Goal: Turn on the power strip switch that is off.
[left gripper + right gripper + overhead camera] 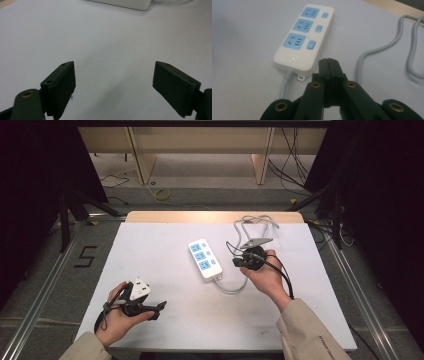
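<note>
A white power strip [205, 258] with three blue sockets and three blue switches is seen lying near the middle of the white surface [165, 320], its grey cord [231, 289] leaving the near end and looping round to the far right. The right tool [239, 261] is held just beside the strip's right edge, its jaws pressed together on nothing; the left tool [159, 307] is held well apart from the strip near the front left, its jaws spread wide over bare surface. A likely risk is judged to be a sideways skid or turn of the light strip if a switch is pushed with the closed tips off-centre, since the strip is not being steadied by the left tool. The cord could also be caught by the right tool and dragged, as it runs close under that hand. In the right gripper view [328, 60] the sockets, the switches and the strip's small mounting tab are made out clearly, which the high view leaves small; only in the high view is the spacing of both hands round the strip given.
</note>
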{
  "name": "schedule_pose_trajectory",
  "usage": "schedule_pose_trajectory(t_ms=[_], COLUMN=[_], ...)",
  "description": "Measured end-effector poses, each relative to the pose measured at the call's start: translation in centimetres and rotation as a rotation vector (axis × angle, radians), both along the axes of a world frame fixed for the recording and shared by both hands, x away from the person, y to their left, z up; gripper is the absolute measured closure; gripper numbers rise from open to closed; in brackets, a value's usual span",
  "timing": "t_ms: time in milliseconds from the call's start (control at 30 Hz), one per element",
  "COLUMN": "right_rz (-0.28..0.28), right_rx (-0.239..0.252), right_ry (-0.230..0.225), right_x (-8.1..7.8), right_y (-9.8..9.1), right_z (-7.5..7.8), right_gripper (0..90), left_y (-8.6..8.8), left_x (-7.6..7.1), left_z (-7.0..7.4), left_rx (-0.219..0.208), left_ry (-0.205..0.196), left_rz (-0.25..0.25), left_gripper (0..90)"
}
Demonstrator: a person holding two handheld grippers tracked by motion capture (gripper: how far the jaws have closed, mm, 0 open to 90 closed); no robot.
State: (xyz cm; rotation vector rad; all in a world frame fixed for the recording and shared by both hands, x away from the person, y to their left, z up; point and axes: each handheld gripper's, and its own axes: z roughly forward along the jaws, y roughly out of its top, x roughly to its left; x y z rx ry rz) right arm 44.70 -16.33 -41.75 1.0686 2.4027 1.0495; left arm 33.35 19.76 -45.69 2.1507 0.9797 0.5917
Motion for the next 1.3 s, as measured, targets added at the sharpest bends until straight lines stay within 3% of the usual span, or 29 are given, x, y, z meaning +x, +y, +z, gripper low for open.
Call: schedule_pose_trajectory(t_ms=[1300], right_rz=[0.017], right_rx=[-0.046], right_ry=[0.02], right_x=[2.1], right_y=[2.0], right_z=[1.2], right_gripper=[90.0], left_y=[0.2], left_x=[-0.1], left_z=[0.0], left_rx=[0.003], left_ry=[0.002], left_rz=[0.003], left_gripper=[18.0])
